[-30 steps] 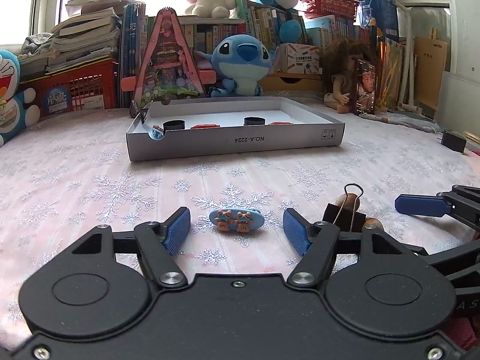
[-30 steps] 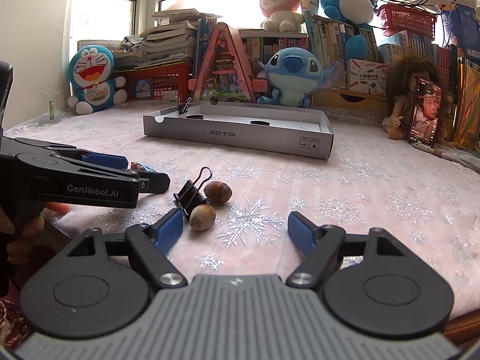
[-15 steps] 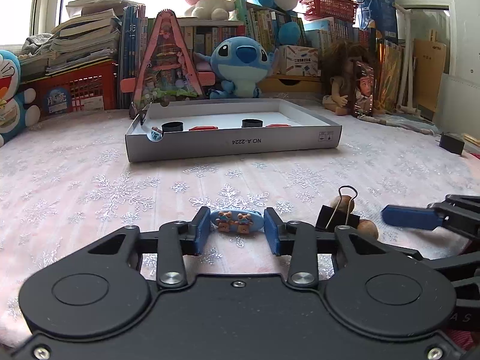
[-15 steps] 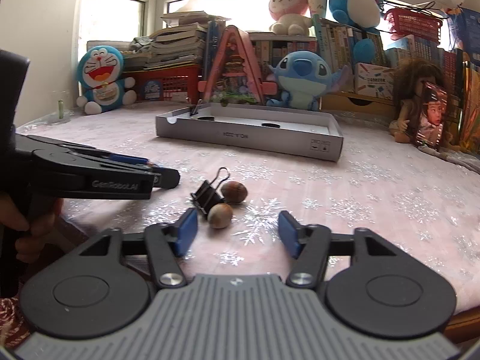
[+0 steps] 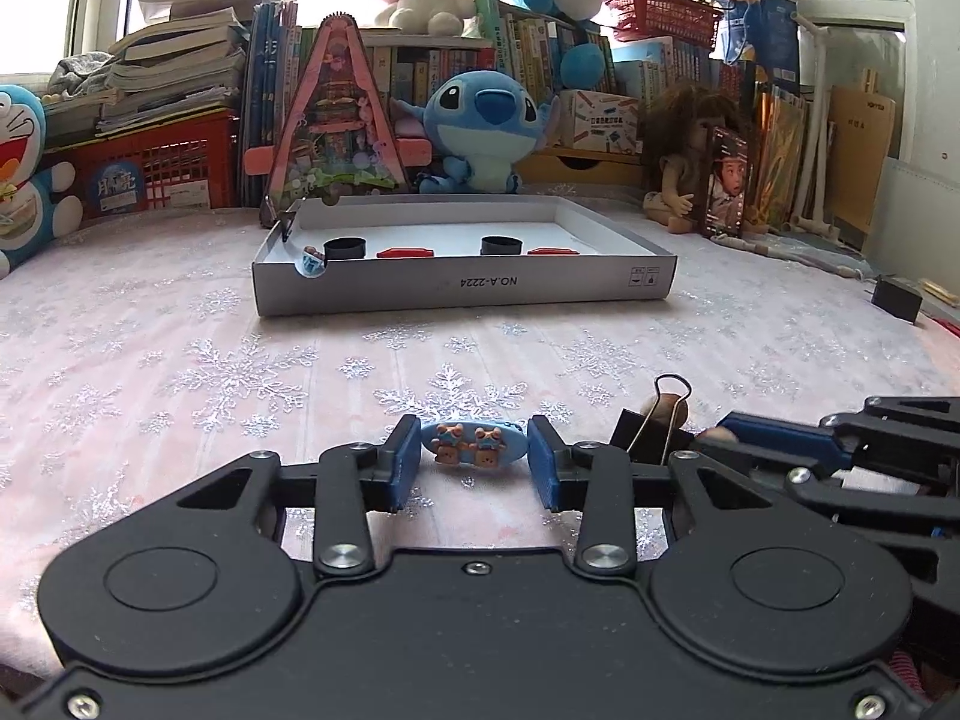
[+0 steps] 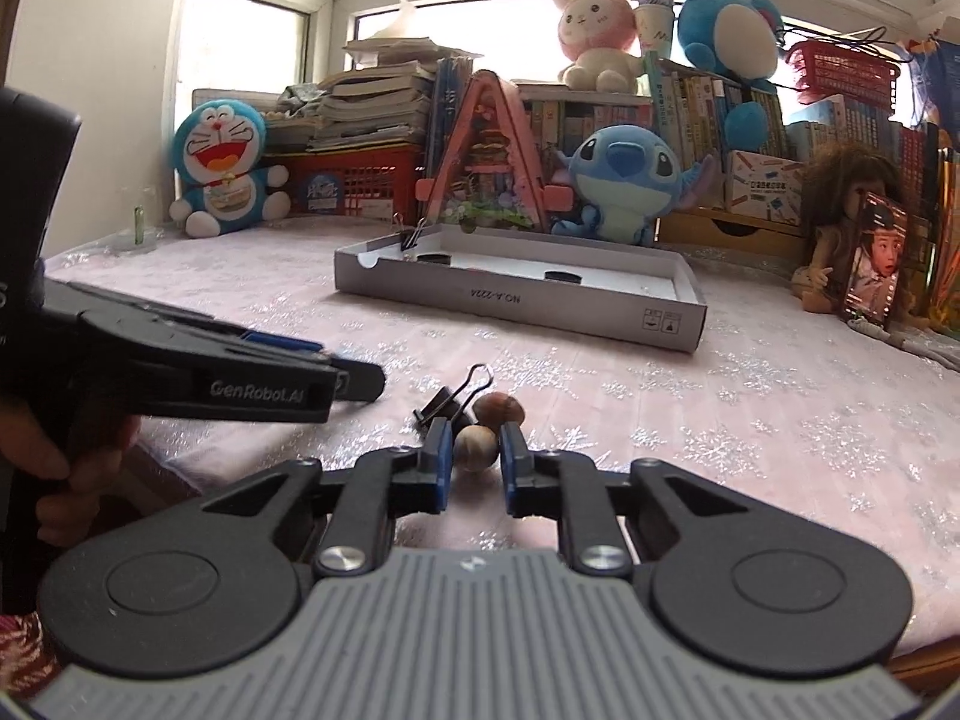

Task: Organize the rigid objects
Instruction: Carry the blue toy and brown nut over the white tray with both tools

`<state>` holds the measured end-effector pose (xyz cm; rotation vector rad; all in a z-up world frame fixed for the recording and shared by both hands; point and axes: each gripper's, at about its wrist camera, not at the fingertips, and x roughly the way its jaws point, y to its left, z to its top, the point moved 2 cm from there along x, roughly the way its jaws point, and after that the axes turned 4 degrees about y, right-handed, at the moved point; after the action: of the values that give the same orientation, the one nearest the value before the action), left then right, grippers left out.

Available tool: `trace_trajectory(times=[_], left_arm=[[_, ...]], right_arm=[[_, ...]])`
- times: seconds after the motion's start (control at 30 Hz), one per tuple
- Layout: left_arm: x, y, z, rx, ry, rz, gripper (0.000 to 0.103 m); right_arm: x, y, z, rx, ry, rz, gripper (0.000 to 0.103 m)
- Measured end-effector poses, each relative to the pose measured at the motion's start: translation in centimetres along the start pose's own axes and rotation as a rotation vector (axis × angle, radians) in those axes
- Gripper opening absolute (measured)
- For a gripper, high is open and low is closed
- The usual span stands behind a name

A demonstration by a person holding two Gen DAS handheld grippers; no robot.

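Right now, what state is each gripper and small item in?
Left gripper: shut on the blue oval clip.
Right gripper: shut on the nearer nut.
Farther nut: loose on the cloth.
Binder clip: lying free, handles folded out.
Box: open, partly filled.

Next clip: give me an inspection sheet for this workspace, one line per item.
Surface: pink snowflake tablecloth.
Job's things: blue oval clip, two nuts, nearer nut, black binder clip; grey tray holds small pieces.
Clutter: small black box.
Grippers: left gripper shut on the blue oval clip; right gripper shut on the nearer nut.
Cables: nothing seen.
Surroundings: plush toys, books, doll, red crates by the window.
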<state>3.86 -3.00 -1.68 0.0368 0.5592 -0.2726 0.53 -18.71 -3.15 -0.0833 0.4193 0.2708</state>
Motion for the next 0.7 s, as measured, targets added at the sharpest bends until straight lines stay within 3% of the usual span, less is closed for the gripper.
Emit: trace_trajectory(times=[0.7], left_arm=[[0.0,0.2,1.5,-0.028,0.01,0.011,0.036]], right_arm=[[0.7,-2.6,1.8,0.095,-0.032,-0.062,0.021]])
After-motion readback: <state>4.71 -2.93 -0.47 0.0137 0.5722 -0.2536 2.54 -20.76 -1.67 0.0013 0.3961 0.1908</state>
